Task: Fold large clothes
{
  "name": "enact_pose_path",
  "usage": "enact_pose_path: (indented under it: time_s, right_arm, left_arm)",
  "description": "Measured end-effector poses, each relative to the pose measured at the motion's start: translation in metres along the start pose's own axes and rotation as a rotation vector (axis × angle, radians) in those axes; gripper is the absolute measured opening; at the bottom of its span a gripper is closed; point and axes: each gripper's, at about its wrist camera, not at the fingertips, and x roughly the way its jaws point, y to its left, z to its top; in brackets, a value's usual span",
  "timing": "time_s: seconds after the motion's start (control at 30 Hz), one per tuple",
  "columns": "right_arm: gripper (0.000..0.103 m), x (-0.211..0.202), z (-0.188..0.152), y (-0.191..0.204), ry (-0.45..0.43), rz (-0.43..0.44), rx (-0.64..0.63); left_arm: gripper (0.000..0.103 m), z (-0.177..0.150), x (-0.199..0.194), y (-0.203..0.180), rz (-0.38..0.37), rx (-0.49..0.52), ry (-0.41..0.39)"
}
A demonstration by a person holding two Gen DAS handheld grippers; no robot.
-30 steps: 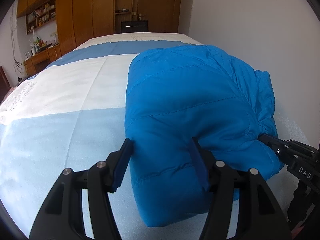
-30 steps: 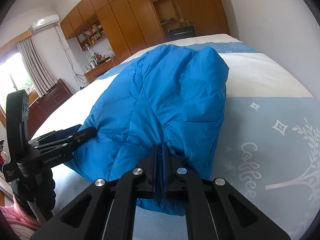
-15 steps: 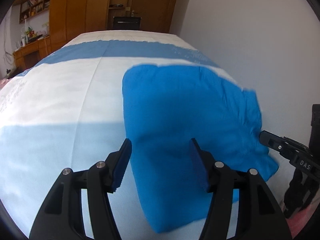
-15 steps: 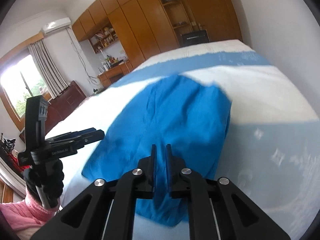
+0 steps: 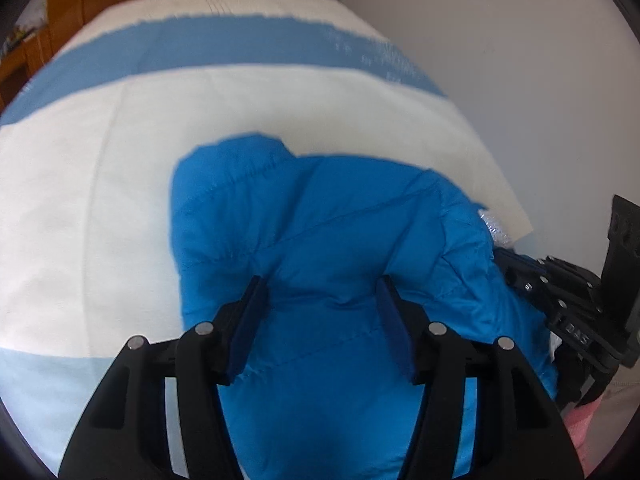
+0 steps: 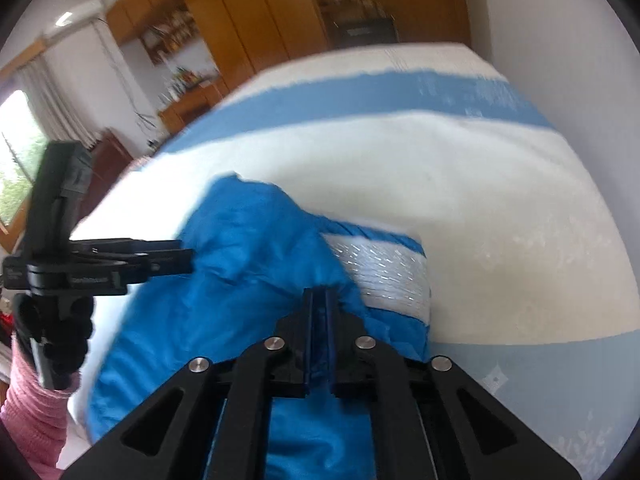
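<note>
A bright blue quilted puffer jacket (image 5: 320,232) lies bunched on the bed; it also shows in the right wrist view (image 6: 248,264), with its silver-white lining (image 6: 384,276) turned up. My left gripper (image 5: 320,300) is open, its jaws wide apart just over the jacket's near part. My right gripper (image 6: 319,300) is shut on a fold of the jacket's edge. Each gripper shows in the other's view: the right one (image 5: 560,292) at the jacket's right side, the left one (image 6: 120,264) at its left.
The bed (image 5: 100,200) has a white, pale blue and mid-blue striped cover. A white wall (image 5: 520,60) runs along its right side. Wooden wardrobes (image 6: 248,20) and shelves stand at the far end, a window (image 6: 16,152) at left.
Both grippers have risen and tilted down toward the bed. The jacket has been pulled toward me and bunched shorter, its lining now showing. The right gripper stays shut on it; the left stays open.
</note>
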Motion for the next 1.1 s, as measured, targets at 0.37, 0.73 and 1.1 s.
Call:
enact_pose_path:
  time_s: [0.37,0.73,1.1]
  right_arm:
    - [0.022,-0.011,-0.005,-0.011,-0.022,0.066,0.054]
    - [0.078,-0.065,-0.047,-0.019,-0.039,0.235,0.184]
    - [0.094,-0.020,-0.077,-0.045,0.097,0.448,0.390]
  left_arm:
    - [0.057,-0.004,-0.016,0.011,-0.021,-0.030,-0.030]
    - [0.080,-0.094,-0.074,0.052,-0.131,-0.102,-0.135]
    - [0.087,-0.114,-0.041,0.050,-0.329,-0.118,-0.069]
